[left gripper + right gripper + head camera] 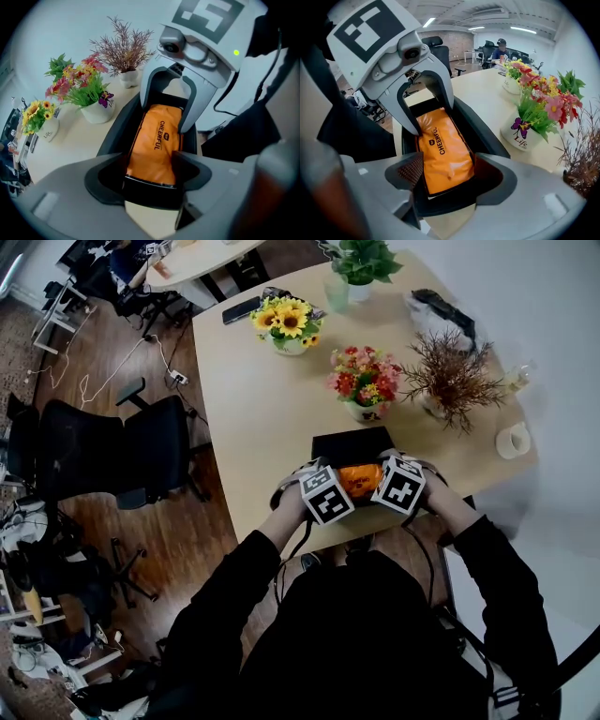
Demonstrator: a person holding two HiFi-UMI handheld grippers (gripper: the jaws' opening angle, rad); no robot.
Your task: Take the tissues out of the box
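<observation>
Pinched tissue pack (154, 140), stretching toward twelve o'clock inside the box (482, 127), with left tool (149, 164); straddled it with spread right tool (447, 171).

Just beyond the right claw (443, 173) stood a pot of red flowers (364, 381), a dried brown plant (452, 376) farther right. Sunflowers (289, 326) sat well beyond the left claw (150, 171), a black chair (112, 451) off its left, beside the surface (253, 418).

Tissue pack (360, 479) ends hidden, box (352, 442) front covered
</observation>
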